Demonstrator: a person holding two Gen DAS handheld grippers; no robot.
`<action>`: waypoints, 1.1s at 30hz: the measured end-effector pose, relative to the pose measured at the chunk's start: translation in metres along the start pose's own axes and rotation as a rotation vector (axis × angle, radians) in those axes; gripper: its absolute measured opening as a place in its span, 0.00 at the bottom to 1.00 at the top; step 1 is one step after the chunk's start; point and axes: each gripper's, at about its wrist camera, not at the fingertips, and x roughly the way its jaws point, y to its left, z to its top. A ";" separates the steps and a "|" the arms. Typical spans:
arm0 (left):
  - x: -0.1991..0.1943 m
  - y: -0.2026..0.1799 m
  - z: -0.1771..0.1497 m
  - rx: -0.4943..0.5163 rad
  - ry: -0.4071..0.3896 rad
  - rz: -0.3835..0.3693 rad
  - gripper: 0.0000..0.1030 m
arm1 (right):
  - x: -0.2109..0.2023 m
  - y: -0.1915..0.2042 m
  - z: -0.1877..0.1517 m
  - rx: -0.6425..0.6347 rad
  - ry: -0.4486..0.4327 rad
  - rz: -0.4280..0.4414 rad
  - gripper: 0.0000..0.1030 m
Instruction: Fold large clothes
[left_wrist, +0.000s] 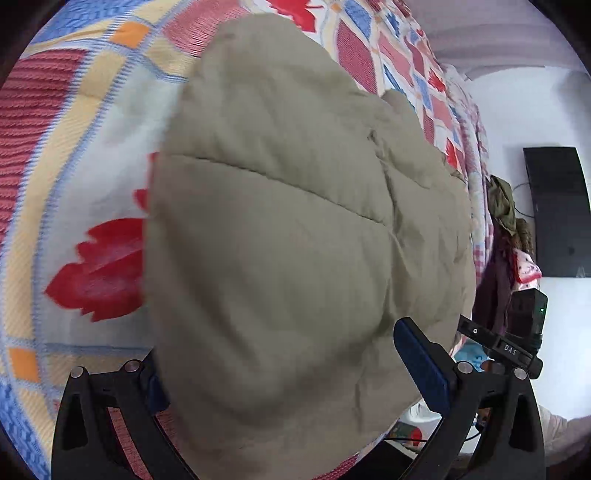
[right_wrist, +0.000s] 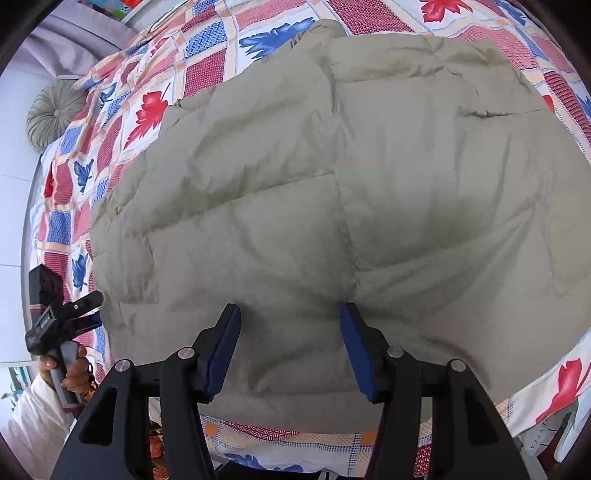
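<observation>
The puffy tan jacket lies spread flat on the bed blanket with red and blue leaves, right in front of both grippers. The right gripper is wide open, its blue pads over the jacket's near edge, holding nothing. The left gripper is wide open too, with the jacket's edge bulging between its fingers.
</observation>
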 end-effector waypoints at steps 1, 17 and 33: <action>0.006 -0.006 0.003 0.012 0.010 -0.007 1.00 | 0.001 0.000 0.000 -0.001 -0.001 -0.002 0.58; 0.020 -0.027 0.018 0.047 0.021 -0.051 0.36 | -0.021 0.009 0.008 -0.033 -0.062 0.015 0.57; -0.026 -0.208 -0.003 0.235 0.014 -0.140 0.31 | 0.049 -0.010 0.078 0.076 -0.146 0.156 0.12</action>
